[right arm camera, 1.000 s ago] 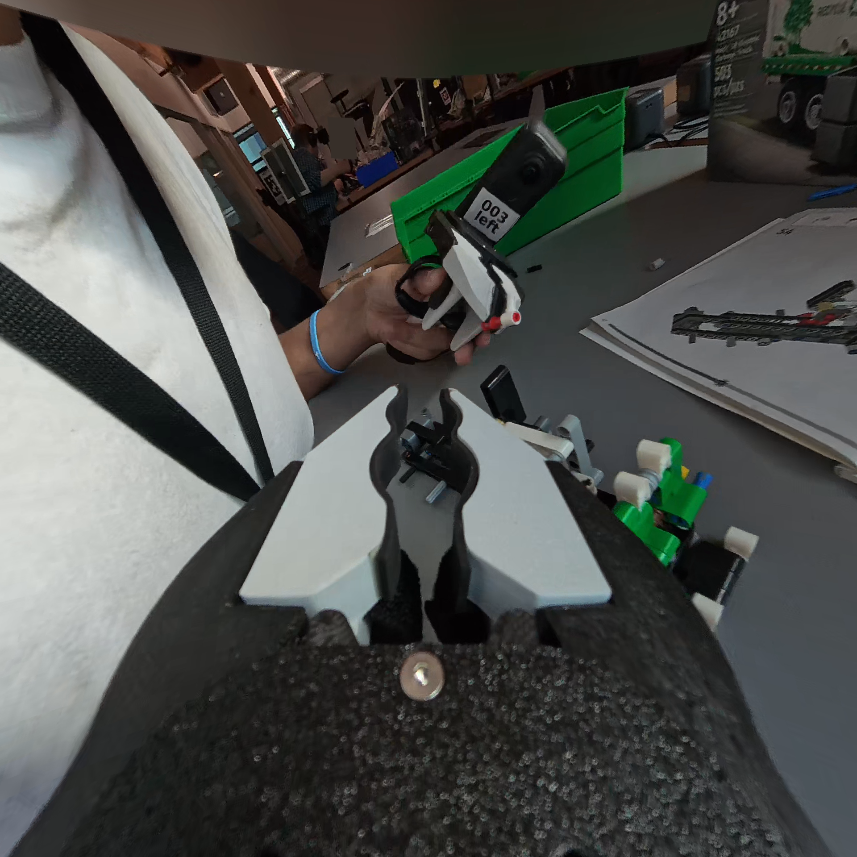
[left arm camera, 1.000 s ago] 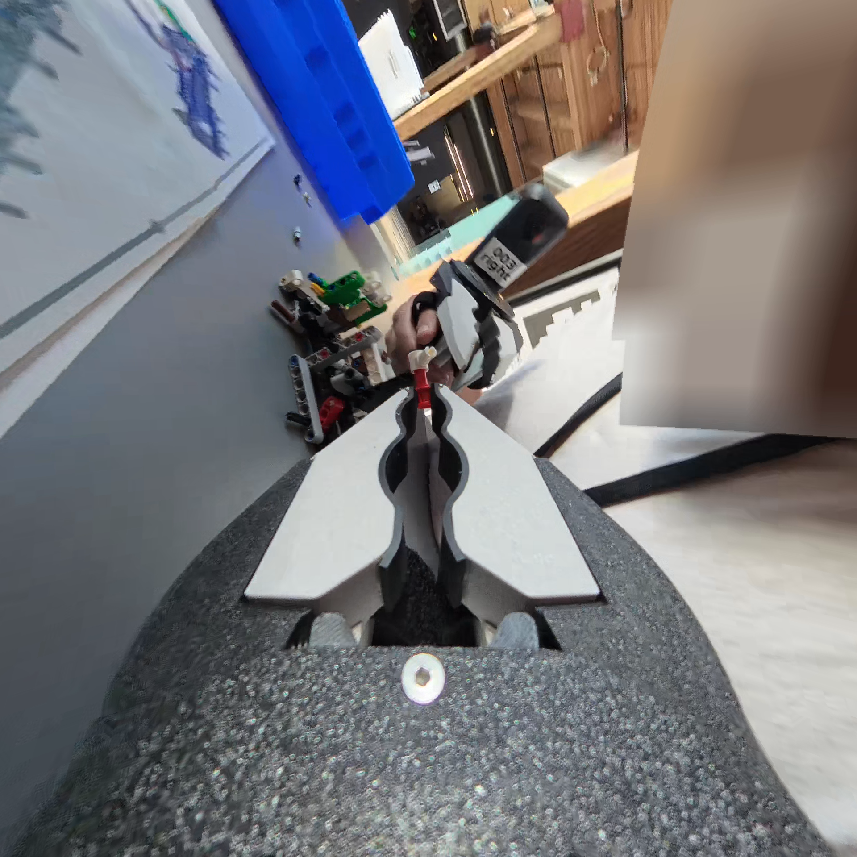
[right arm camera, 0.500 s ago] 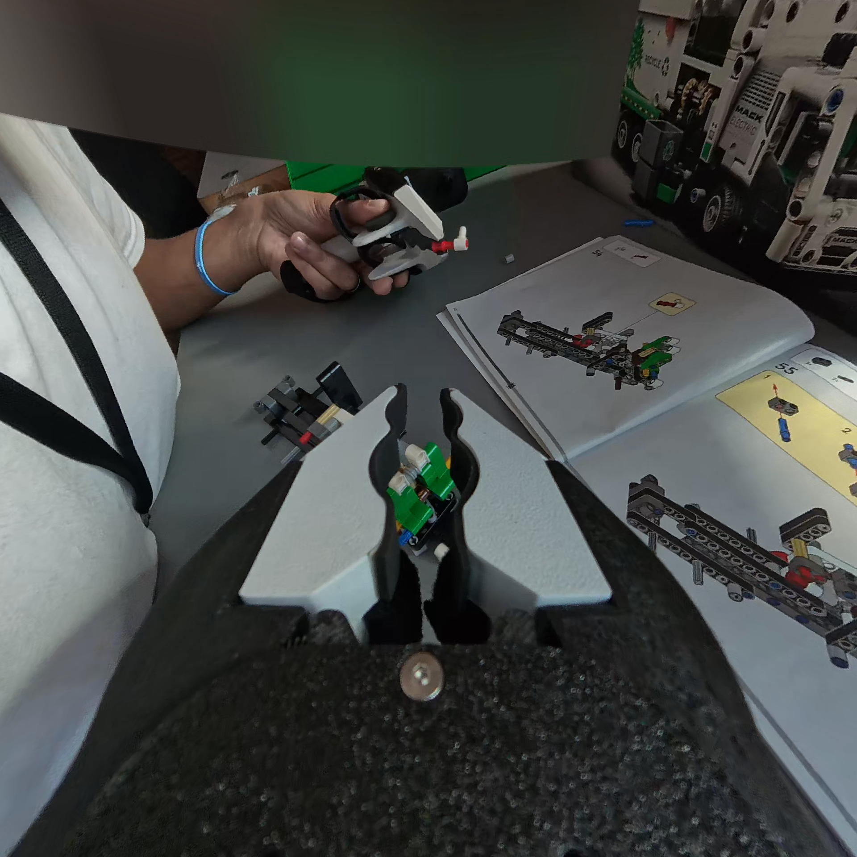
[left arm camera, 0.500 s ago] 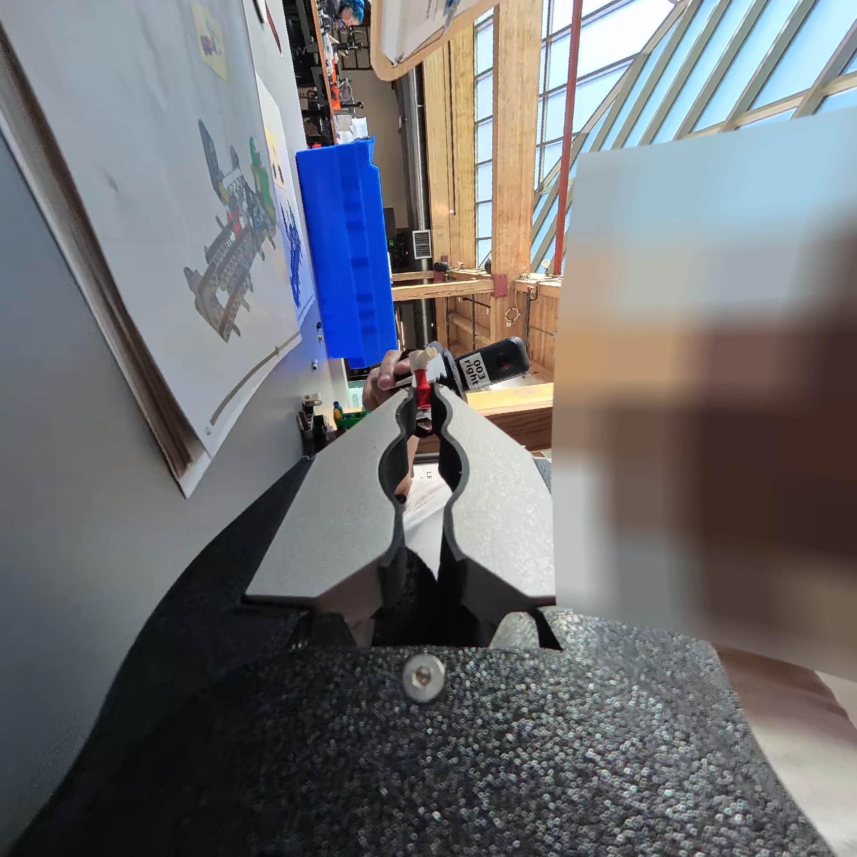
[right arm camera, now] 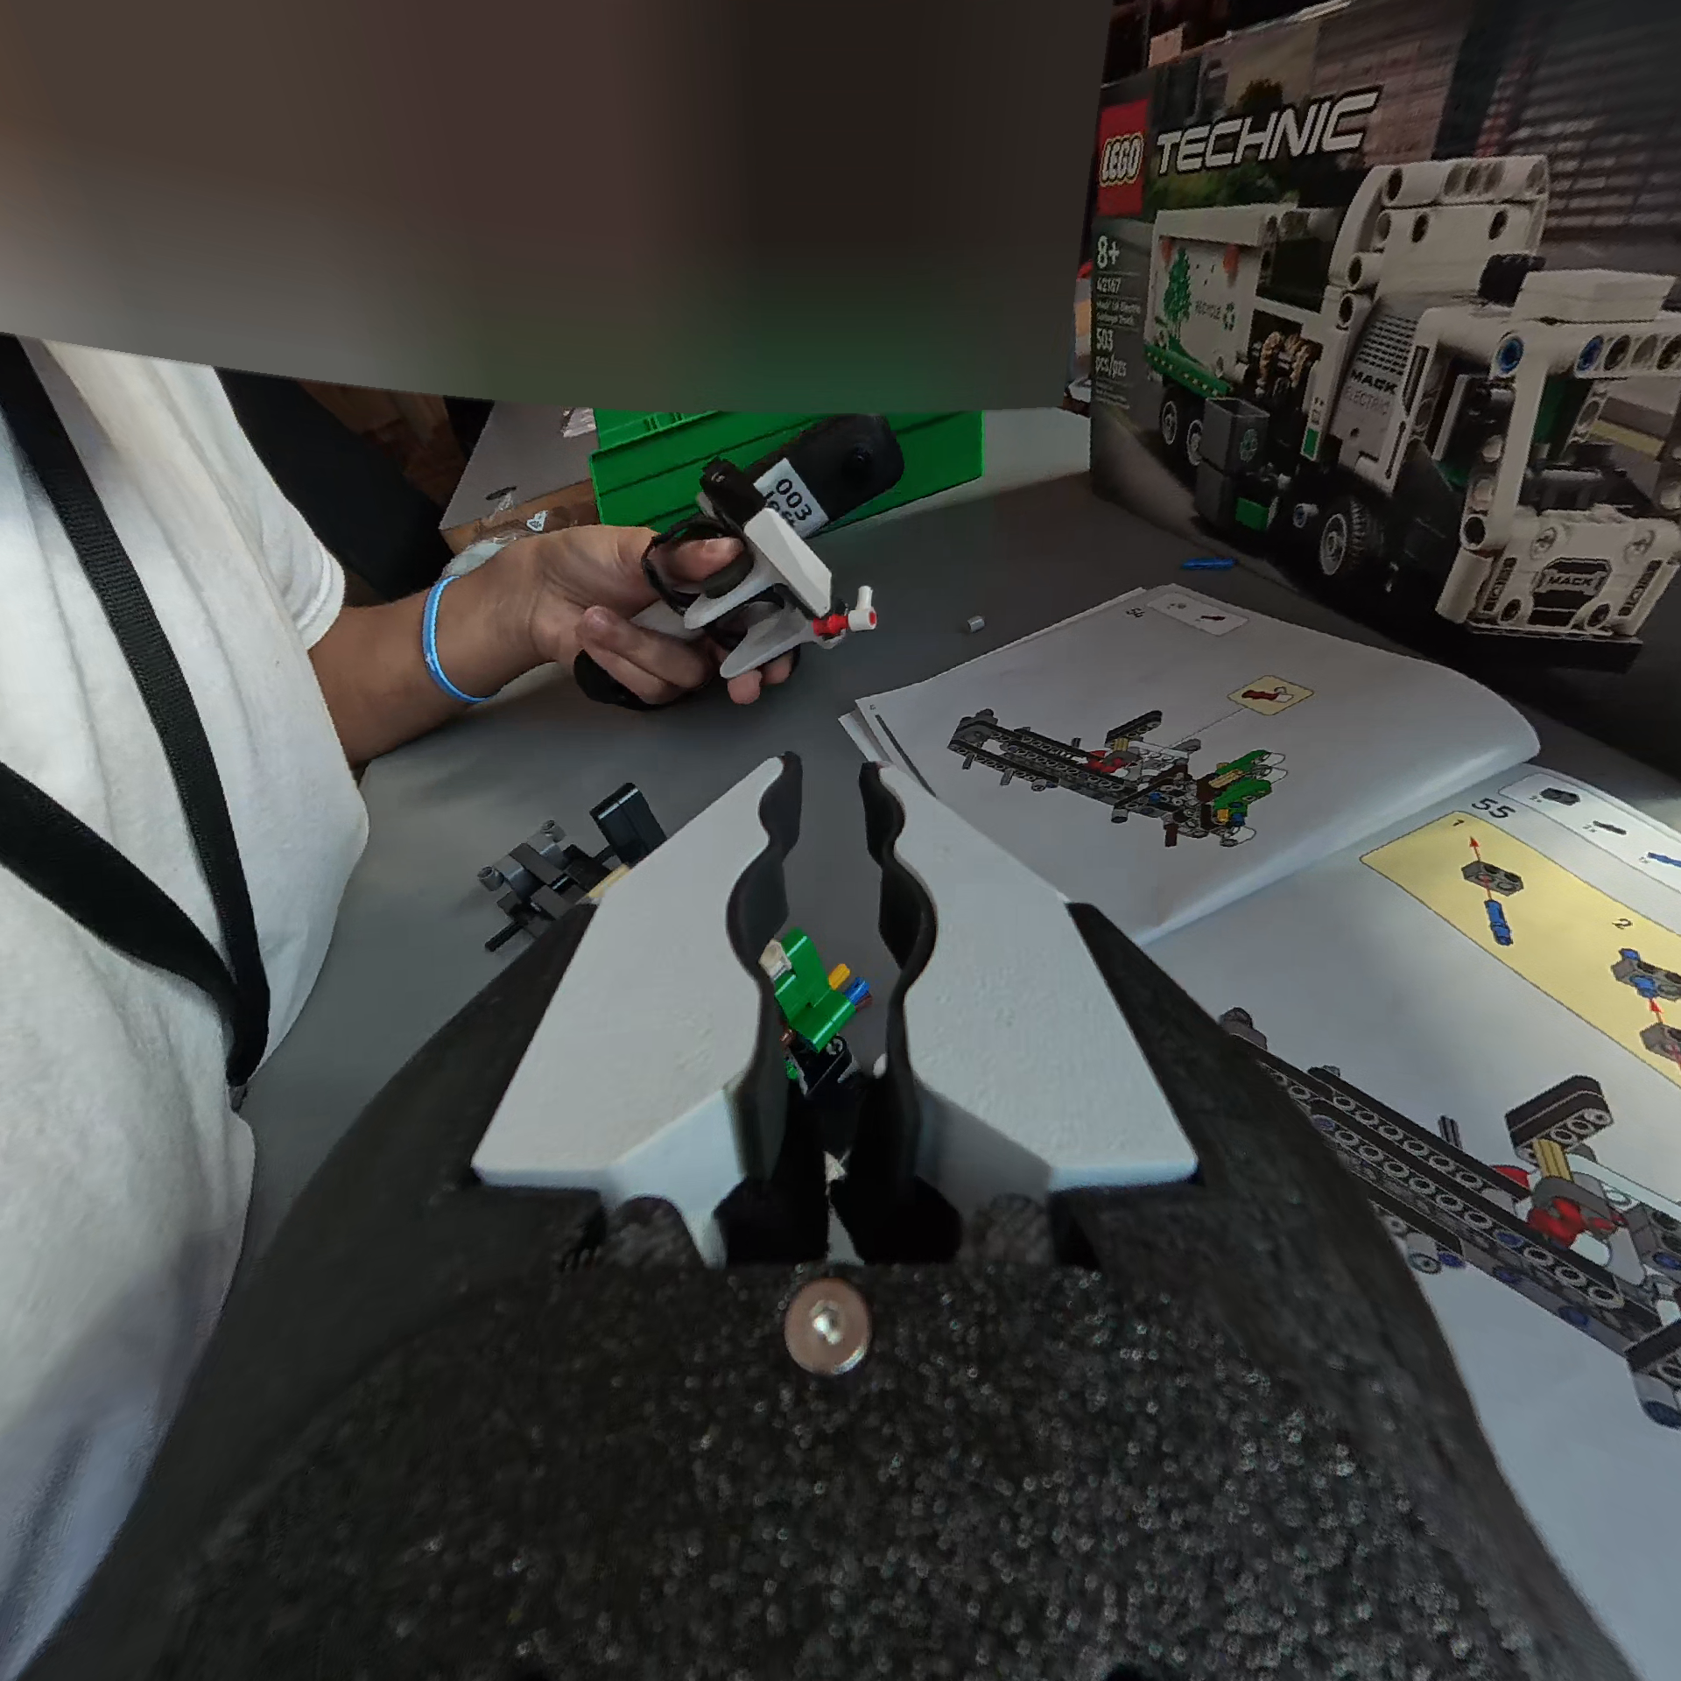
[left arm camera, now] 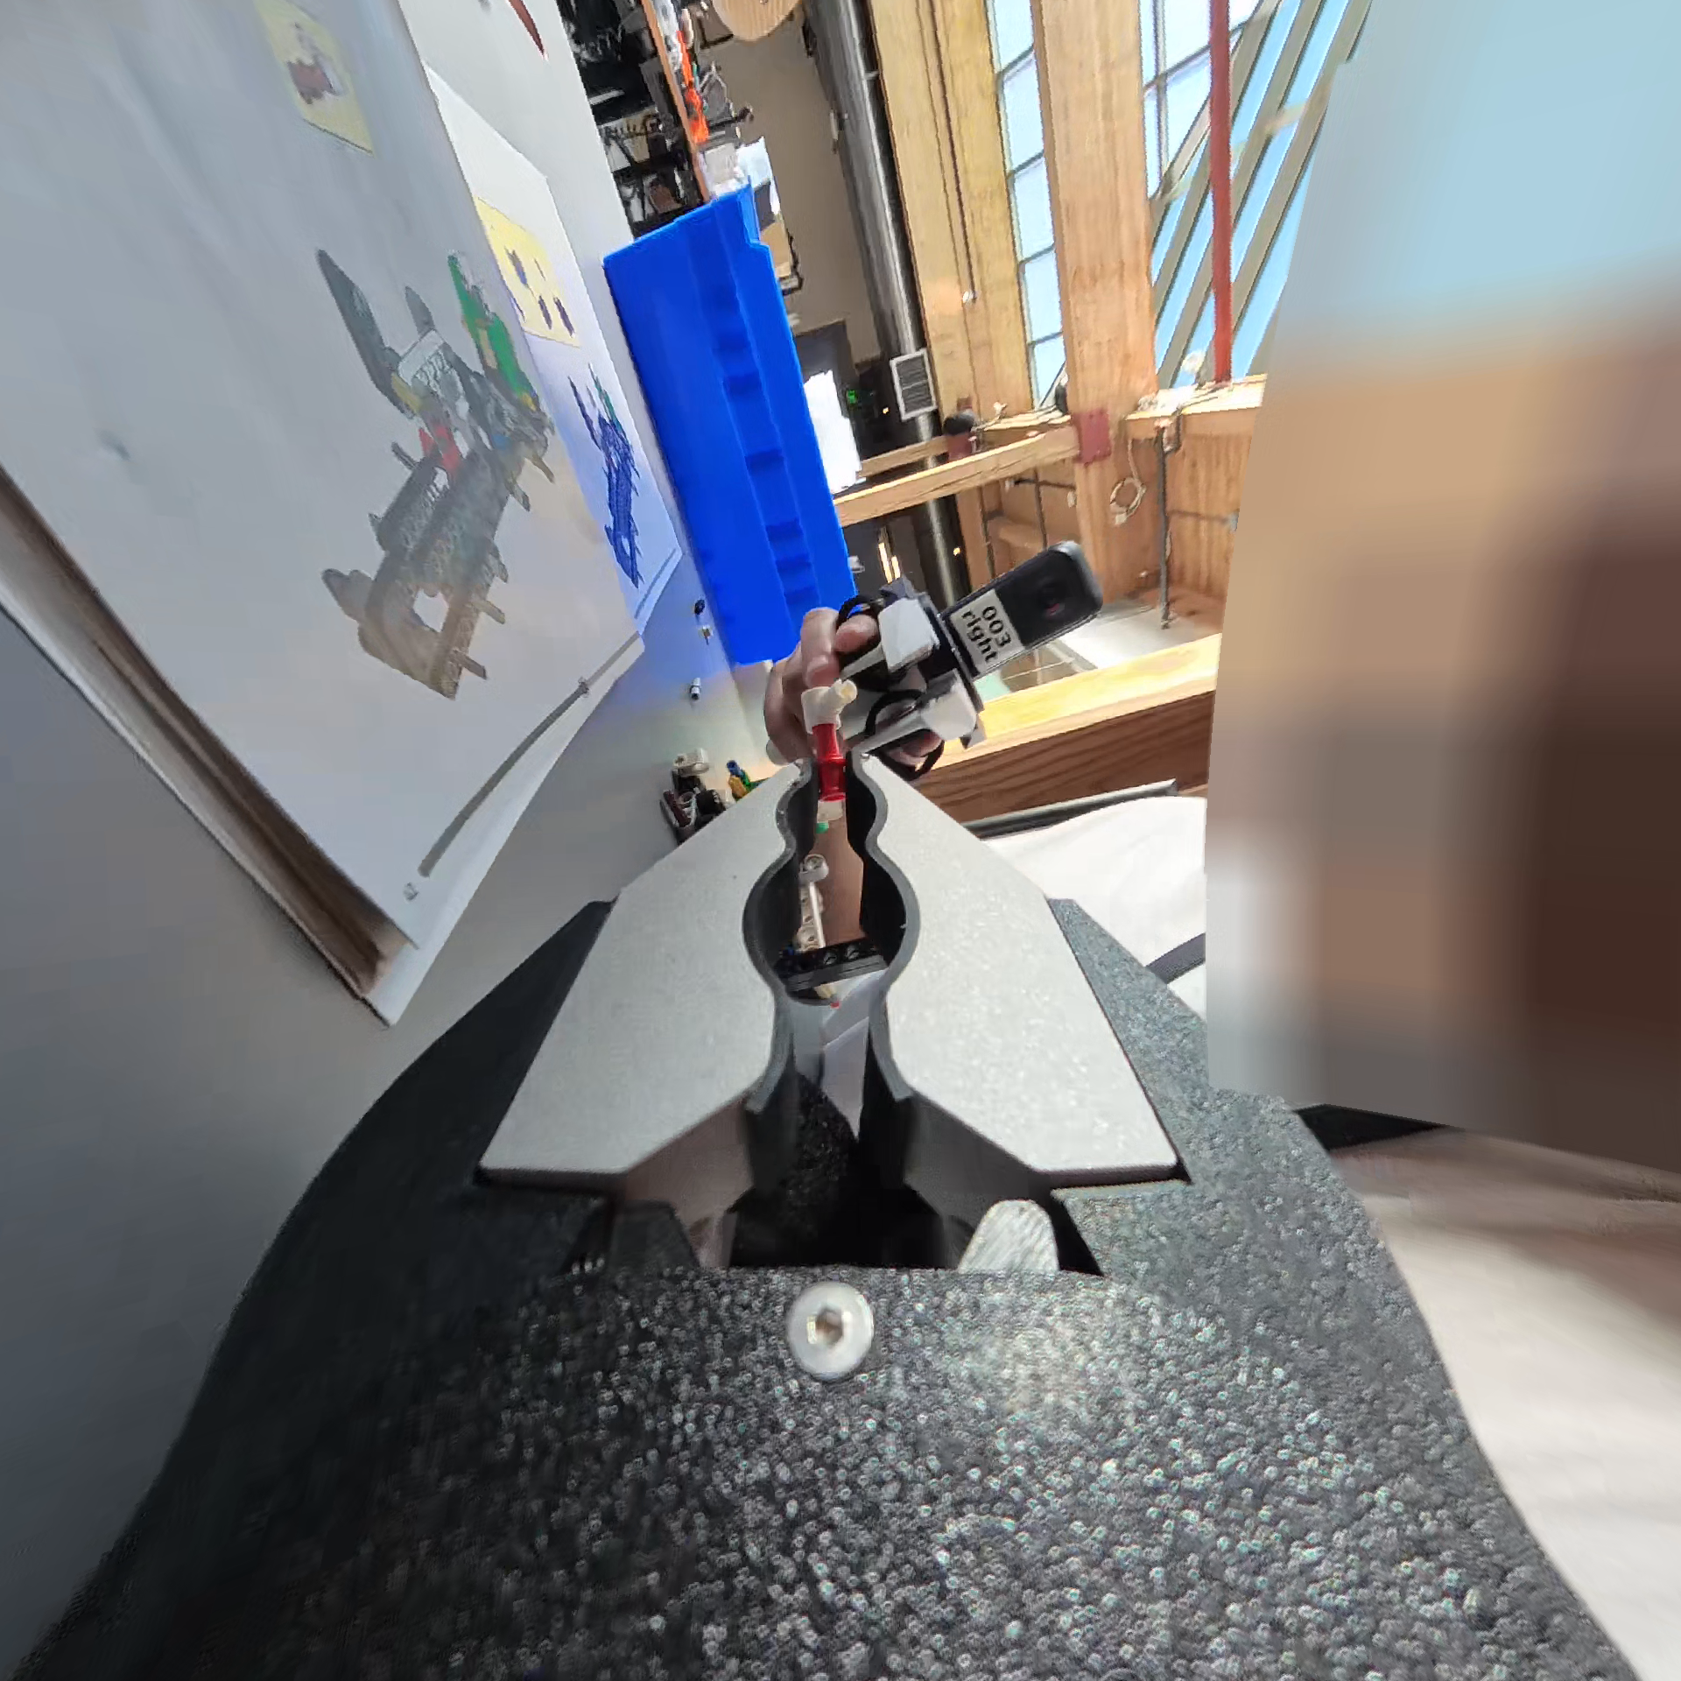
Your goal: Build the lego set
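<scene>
Clamped at its very tips, the left gripper (left arm camera: 826, 782) holds a small red-and-white pin (left arm camera: 826, 746), whose long axis runs straight out along the fingers, white elbow end foremost, so it points away from the hand that carries it. The right gripper (right arm camera: 830, 782) stands with its jaws apart and nothing between the tips; a green brick assembly (right arm camera: 805, 991) lies on the grey table (right arm camera: 582, 755) below and behind those tips, seen through the gap (not touched by either pad, as far as the view shows), with a dark grey sub-assembly (right arm camera: 546, 869) just to its left. Farther off, the open instruction booklet (right arm camera: 1182, 755) lies to the right, and beyond it stand a green bin (right arm camera: 791, 455) and the set's box (right arm camera: 1383, 318). Of the two, the right gripper is nearer the green assembly, while the pin is held well apart from it, above the table. Compared with half a second ago, the left gripper has turned slightly and carries the pin nearer the booklet; a second ago the right gripper looked at the dark sub-assembly instead.
</scene>
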Demonstrator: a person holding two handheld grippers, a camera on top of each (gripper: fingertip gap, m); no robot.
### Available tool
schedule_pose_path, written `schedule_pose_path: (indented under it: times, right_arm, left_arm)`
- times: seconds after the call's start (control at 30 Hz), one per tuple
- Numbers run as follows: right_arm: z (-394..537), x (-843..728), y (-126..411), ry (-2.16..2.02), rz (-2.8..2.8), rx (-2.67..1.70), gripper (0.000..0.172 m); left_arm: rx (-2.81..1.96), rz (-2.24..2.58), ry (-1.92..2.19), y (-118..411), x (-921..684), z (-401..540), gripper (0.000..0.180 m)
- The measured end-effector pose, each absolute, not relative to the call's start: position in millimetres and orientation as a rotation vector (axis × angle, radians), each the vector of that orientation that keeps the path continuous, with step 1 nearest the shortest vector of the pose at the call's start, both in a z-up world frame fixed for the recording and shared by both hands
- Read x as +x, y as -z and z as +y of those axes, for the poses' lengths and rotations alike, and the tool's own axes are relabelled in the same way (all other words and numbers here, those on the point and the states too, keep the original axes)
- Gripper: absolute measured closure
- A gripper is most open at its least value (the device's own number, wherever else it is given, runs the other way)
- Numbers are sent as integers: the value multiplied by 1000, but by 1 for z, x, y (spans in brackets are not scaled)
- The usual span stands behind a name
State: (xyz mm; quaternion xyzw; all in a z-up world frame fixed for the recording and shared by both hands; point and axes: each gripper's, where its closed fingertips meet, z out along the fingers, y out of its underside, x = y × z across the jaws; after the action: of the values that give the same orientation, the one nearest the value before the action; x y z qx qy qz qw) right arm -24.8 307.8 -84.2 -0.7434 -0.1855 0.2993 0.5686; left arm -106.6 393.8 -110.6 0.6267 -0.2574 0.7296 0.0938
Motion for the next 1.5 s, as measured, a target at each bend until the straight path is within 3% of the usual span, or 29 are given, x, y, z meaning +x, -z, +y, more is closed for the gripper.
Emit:
schedule_pose_path:
  times: [0.03,1.0,1.17,1.5]
  right_arm:
    - [308,-21,85,-678,-428,-1743,161]
    - [314,-8,106,-664,-377,-1813,162]
    - [313,-19,87,-731,-376,-1773,161]
    - [283,-121,35,-851,-548,-1730,154]
  left_arm:
    - [1886,-804,-2151,114,-107,393,179]
    - [1873,-816,-2101,122,-106,387,178]
    - [1852,-1080,-2065,118,-111,367,178]
    - [1569,-1414,-2143,42,-133,280,177]
